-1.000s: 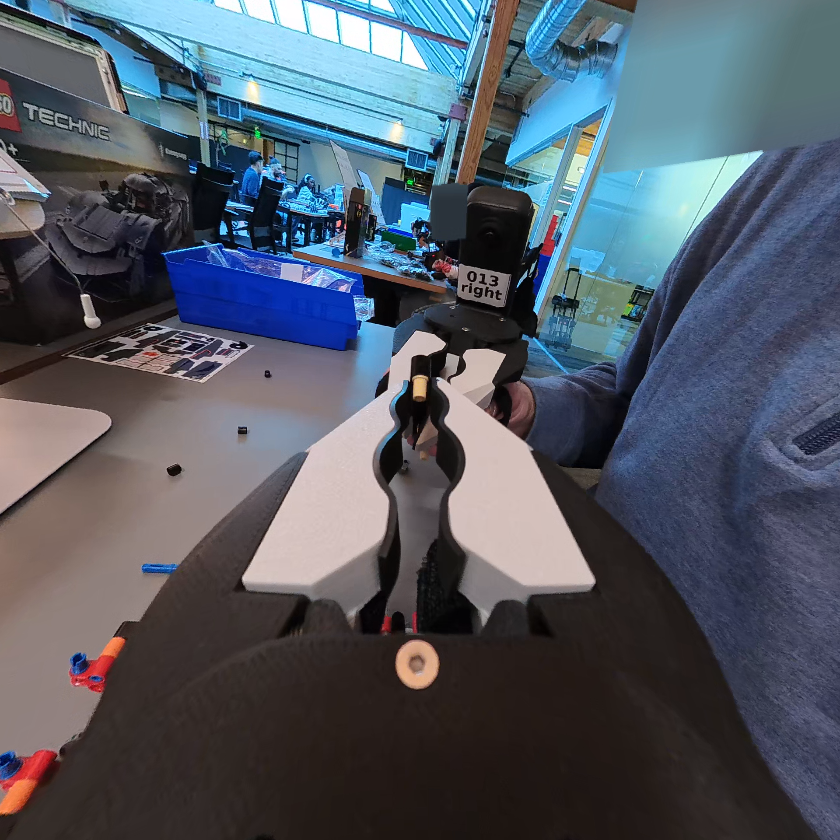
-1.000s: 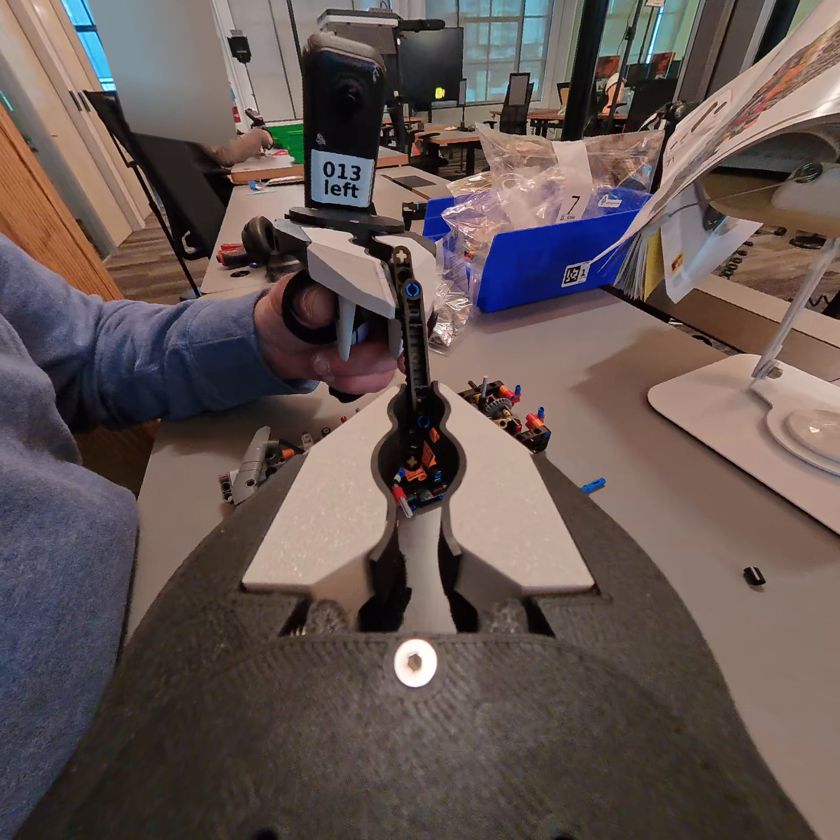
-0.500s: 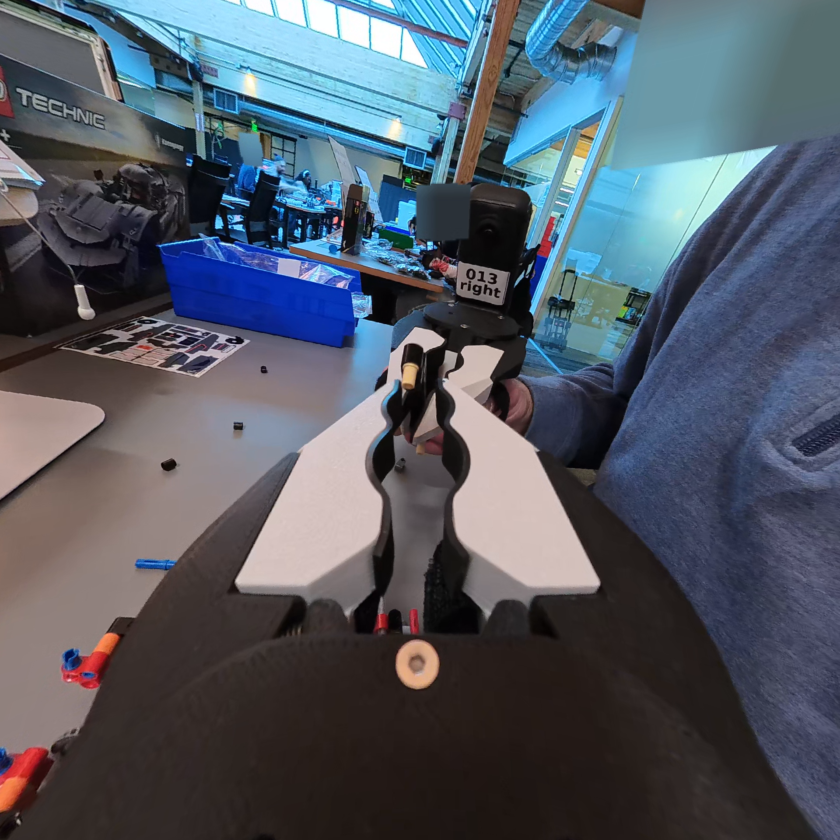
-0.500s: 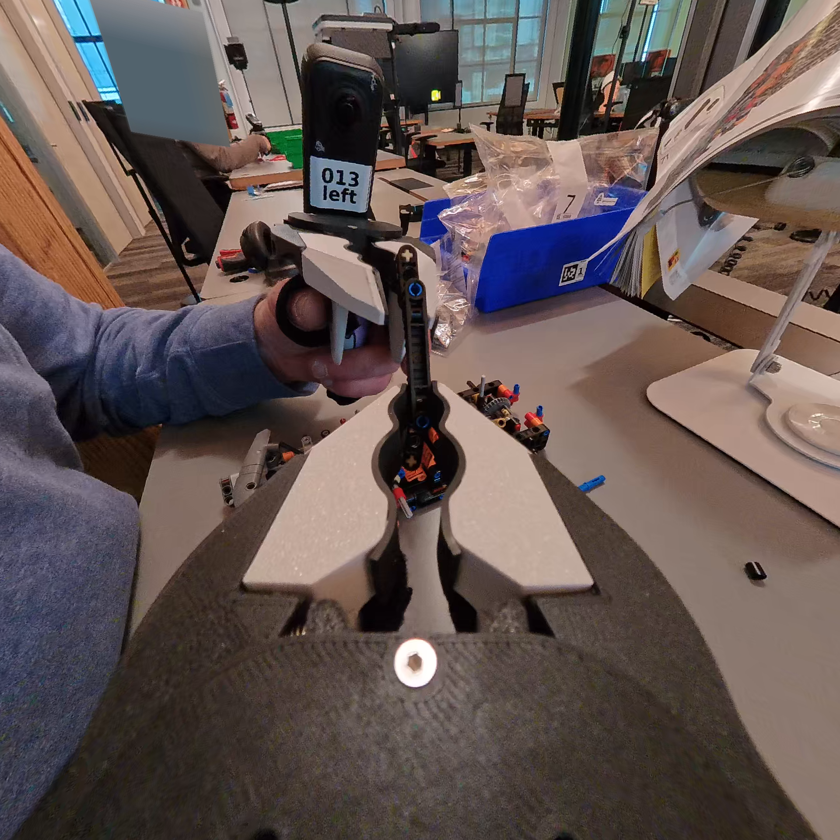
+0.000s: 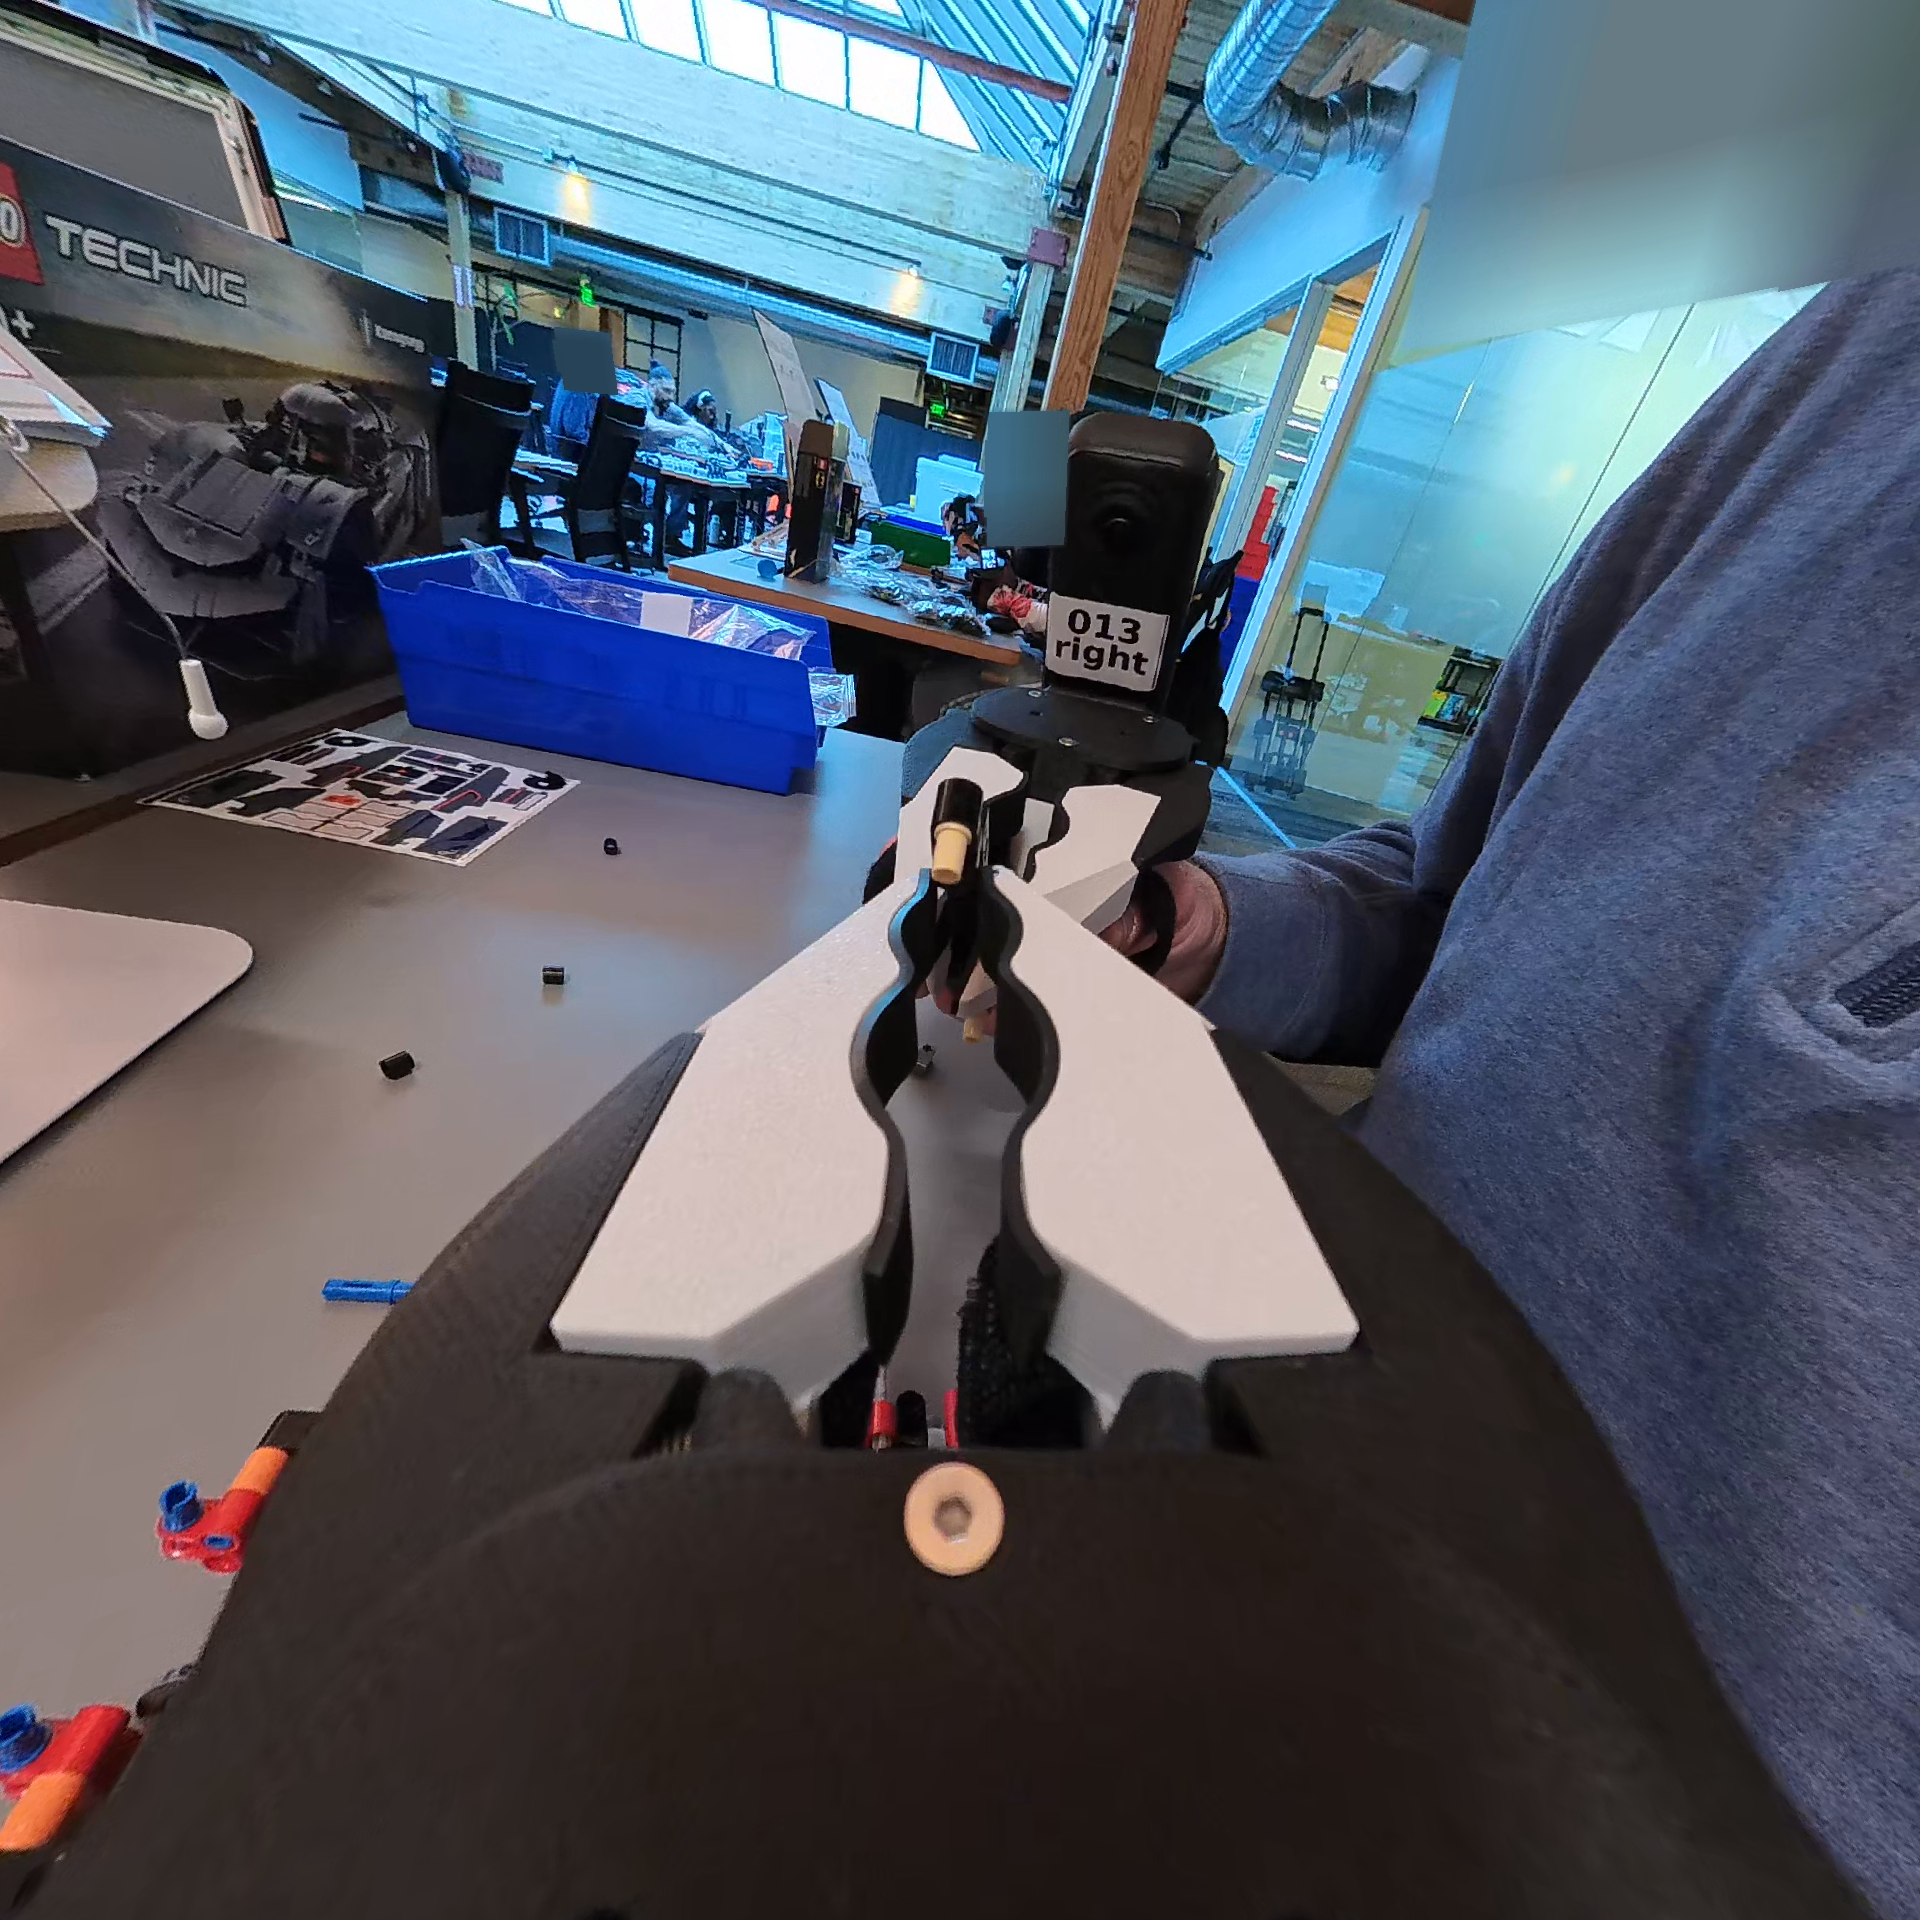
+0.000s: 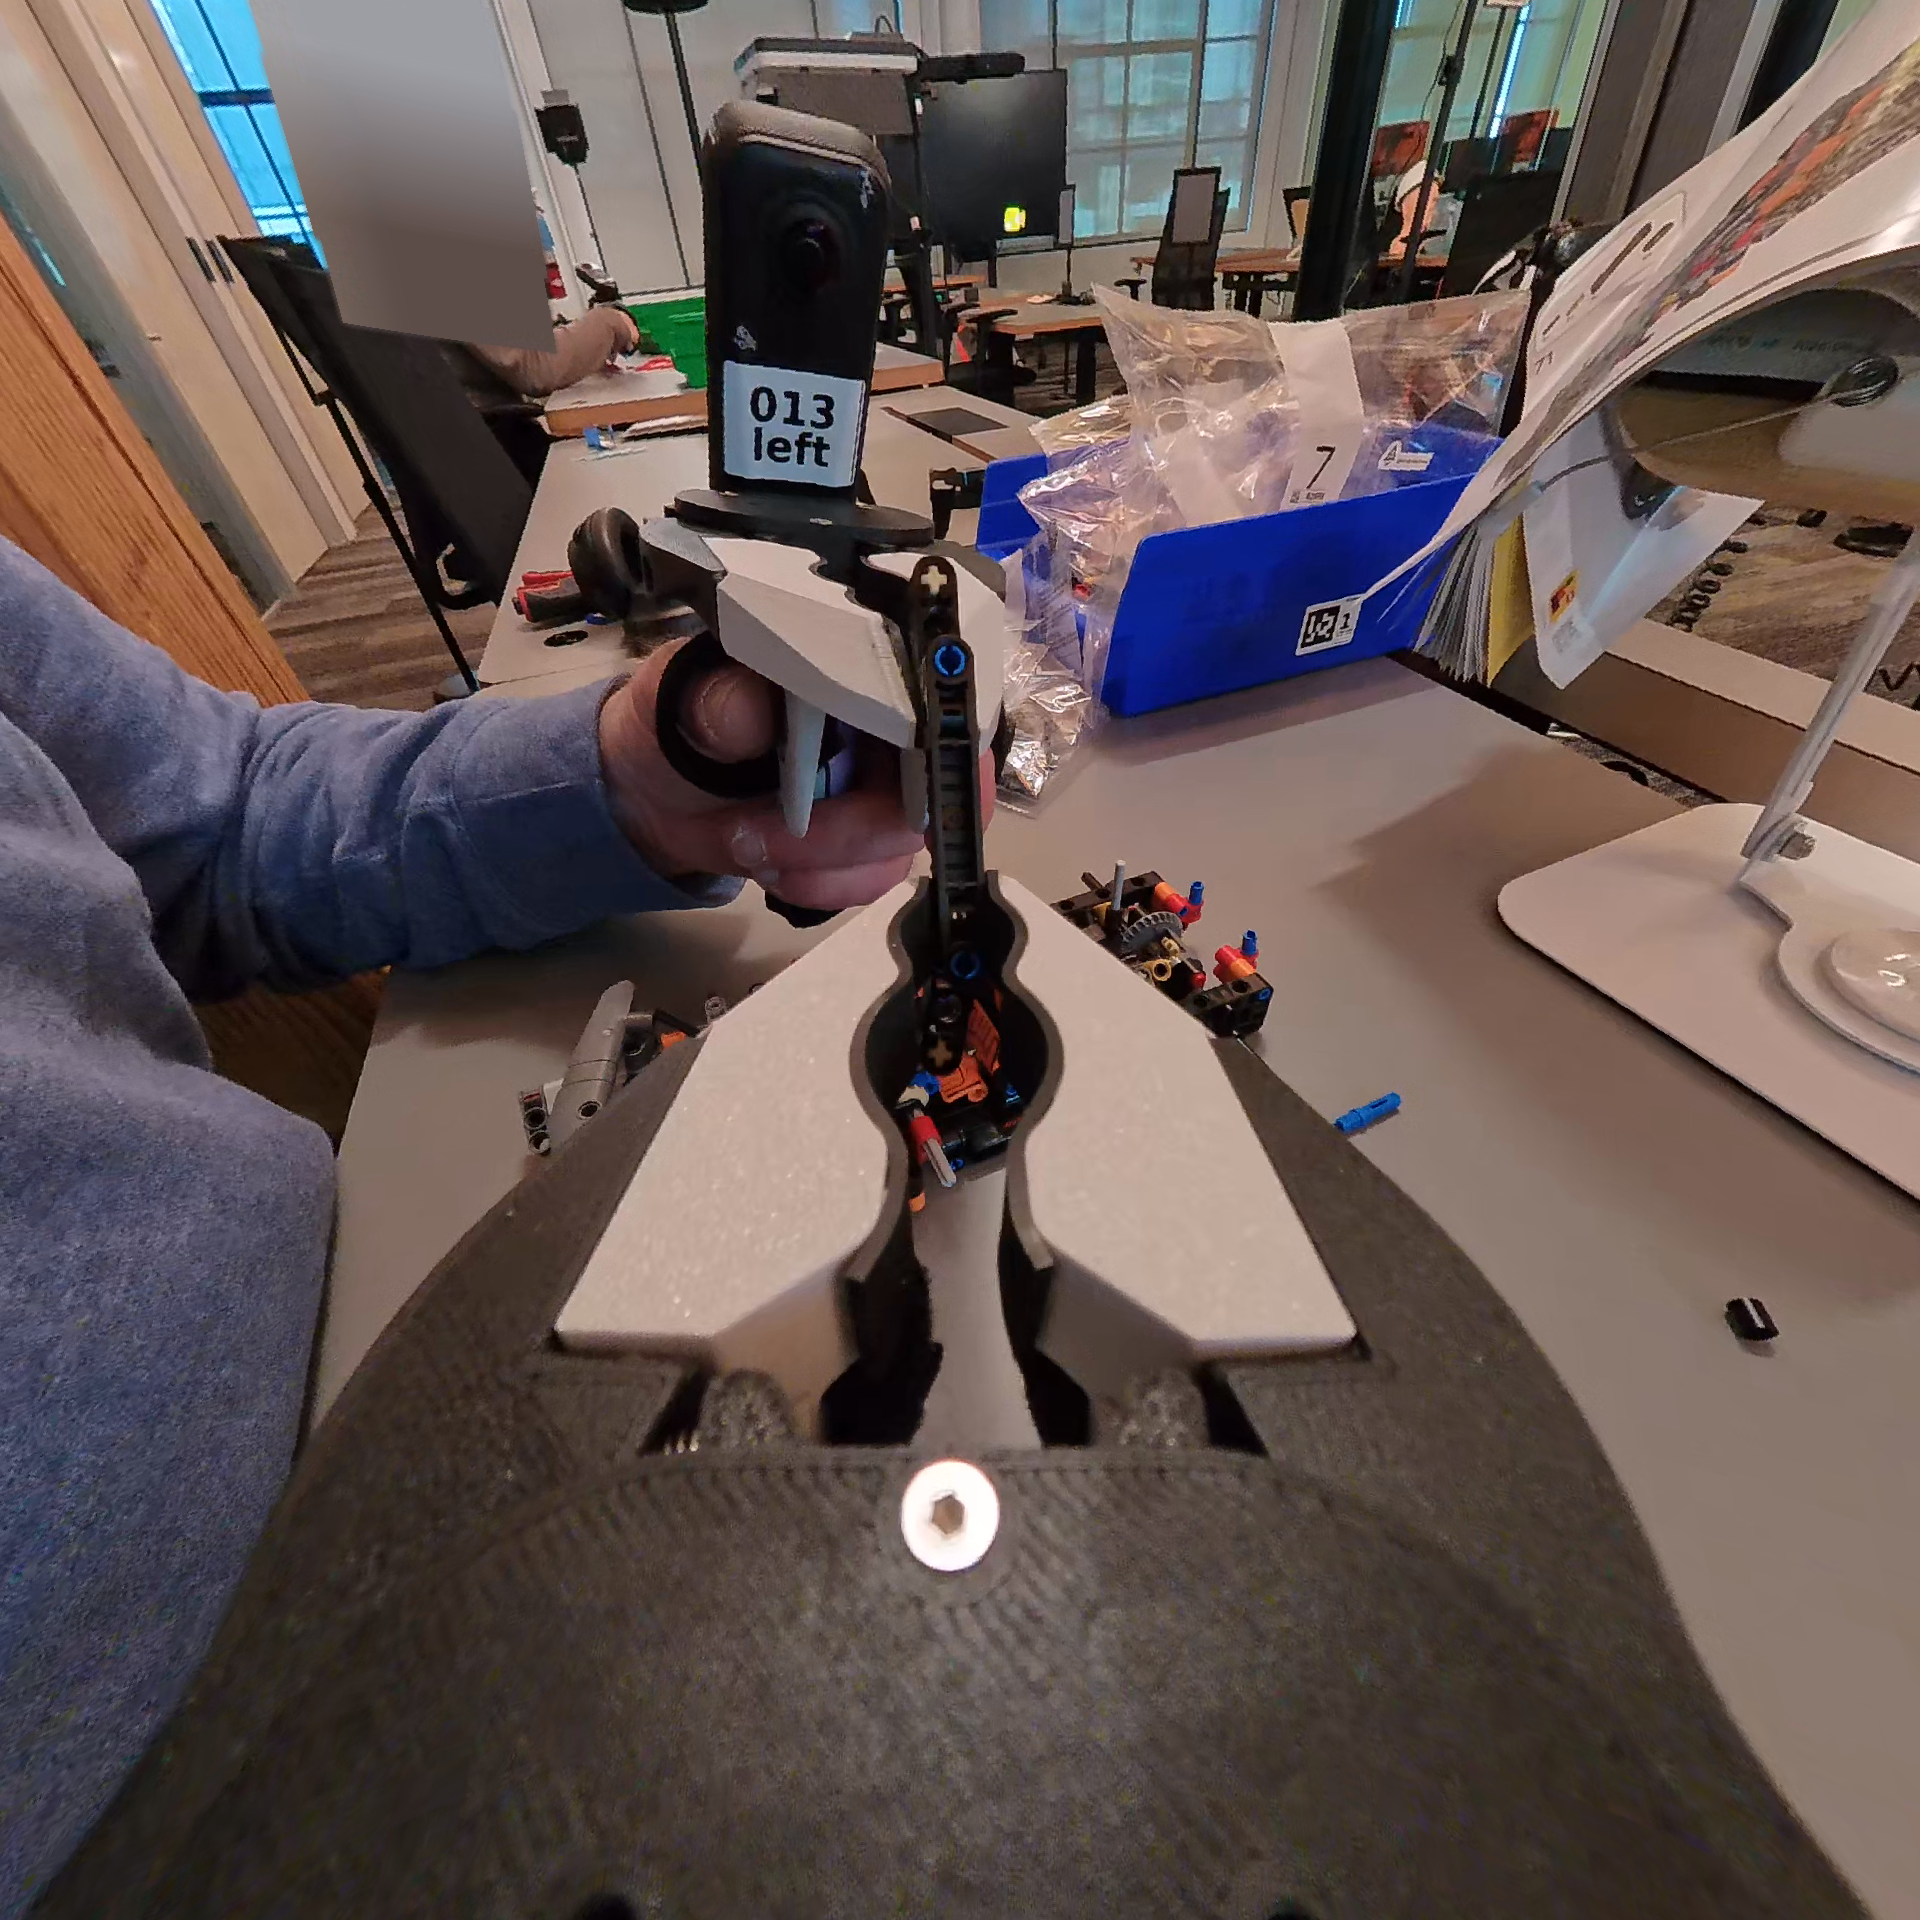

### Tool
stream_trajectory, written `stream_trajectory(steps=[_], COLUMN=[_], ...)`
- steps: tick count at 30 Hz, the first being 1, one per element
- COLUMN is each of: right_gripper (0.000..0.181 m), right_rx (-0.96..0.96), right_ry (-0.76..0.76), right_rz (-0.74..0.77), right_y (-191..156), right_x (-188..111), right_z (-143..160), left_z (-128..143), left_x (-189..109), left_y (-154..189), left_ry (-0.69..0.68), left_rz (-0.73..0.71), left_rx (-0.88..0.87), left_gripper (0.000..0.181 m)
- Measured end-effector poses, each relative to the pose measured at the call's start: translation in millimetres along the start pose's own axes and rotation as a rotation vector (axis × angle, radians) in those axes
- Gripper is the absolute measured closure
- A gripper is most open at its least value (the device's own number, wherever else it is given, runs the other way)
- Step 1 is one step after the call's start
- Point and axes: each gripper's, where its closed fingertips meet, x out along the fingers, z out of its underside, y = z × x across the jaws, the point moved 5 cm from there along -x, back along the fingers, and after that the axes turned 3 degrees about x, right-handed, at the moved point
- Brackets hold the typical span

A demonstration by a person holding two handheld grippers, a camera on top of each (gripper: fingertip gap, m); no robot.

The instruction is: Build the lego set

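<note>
A long black lego beam [image 6: 954,769] with blue pins stands upright between my two grippers above the grey table [image 6: 1351,831]. My right gripper [image 6: 951,909] is shut on its lower part. My left gripper [image 5: 951,909] faces it and is shut on the beam higher up. In the left wrist view the beam [image 5: 956,805] shows edge-on, with a tan pin [image 5: 949,858] sticking out just above my fingertips. Orange, red and black lego parts [image 6: 961,1081] show through the gap behind the right fingers; I cannot tell whether they hang on the beam or lie on the table.
A part-built lego assembly [image 6: 1164,945] and a grey piece [image 6: 592,1060] lie under the grippers. A blue bin [image 5: 603,675] of bags, a sticker sheet [image 5: 364,795], loose black bits [image 5: 395,1065], a blue pin [image 6: 1366,1112] and a white stand base [image 6: 1662,956] surround them. Less than 4 cm separates the two grippers' tips.
Both grippers stay shut on the beam. The beam's top and tan pin now sit slightly higher and more to the left in the left wrist view.
</note>
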Motion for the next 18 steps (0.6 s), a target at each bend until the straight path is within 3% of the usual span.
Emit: stream_trajectory(steps=[18], right_gripper=[0.176], right_rx=[0.037], right_ry=[0.005], right_rz=[-0.044], right_y=[-1.4], right_x=[0.7], right_z=[1.0], left_z=[0.2], left_x=[3.4], left_y=[1.1], left_ry=[-0.007], left_rz=[-0.005], left_rx=[0.038], left_gripper=[0.177])
